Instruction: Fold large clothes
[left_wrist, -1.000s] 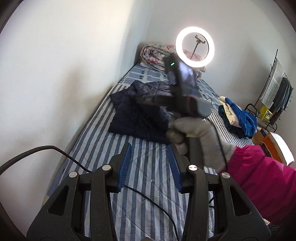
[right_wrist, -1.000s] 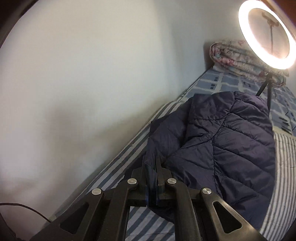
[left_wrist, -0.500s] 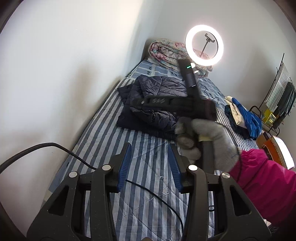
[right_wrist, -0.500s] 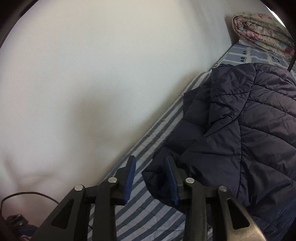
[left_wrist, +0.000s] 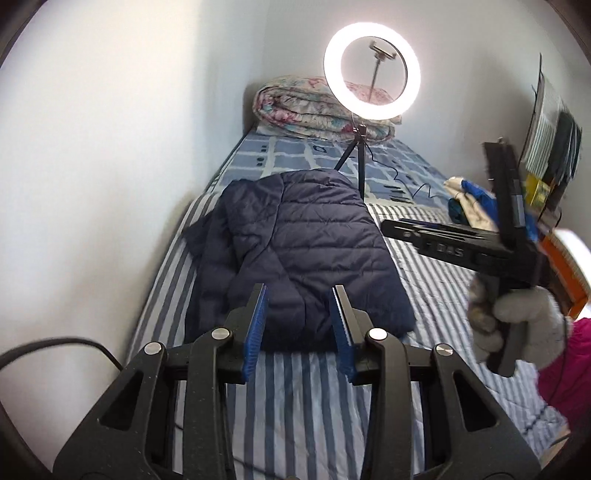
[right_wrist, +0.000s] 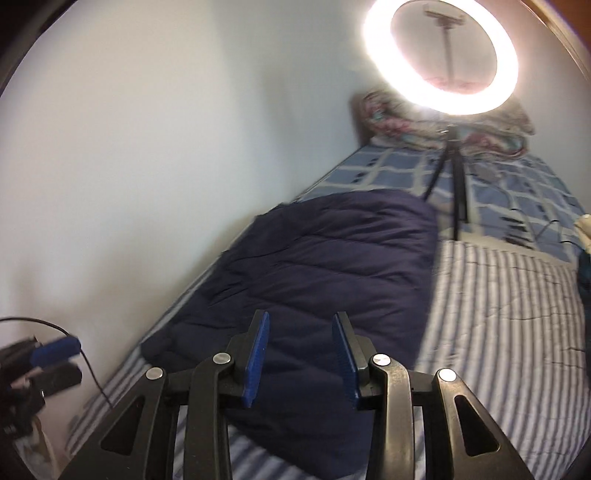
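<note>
A navy quilted jacket (left_wrist: 306, 243) lies folded lengthwise on the striped bed (left_wrist: 306, 398), close to the wall. My left gripper (left_wrist: 300, 306) hovers over the jacket's near hem; its blue pads stand apart with nothing pressed between them, and its jaws are closing. In the left wrist view a gloved hand (left_wrist: 517, 321) holds my right gripper (left_wrist: 402, 230) above the bed, to the right of the jacket. In the right wrist view the right gripper (right_wrist: 300, 332) hangs over the jacket (right_wrist: 325, 266) with empty jaws, closing slightly. The left gripper (right_wrist: 55, 350) shows at the left edge there.
A lit ring light (left_wrist: 372, 70) on a tripod stands on the bed behind the jacket. A rolled floral quilt (left_wrist: 295, 110) lies at the head. A pile of blue and cream clothes (left_wrist: 469, 199) sits at the right. A white wall (left_wrist: 110, 184) runs along the left.
The right gripper opened, let go of the jacket's edge and drew back to the right. The left gripper moved toward the jacket, which now lies folded narrower.
</note>
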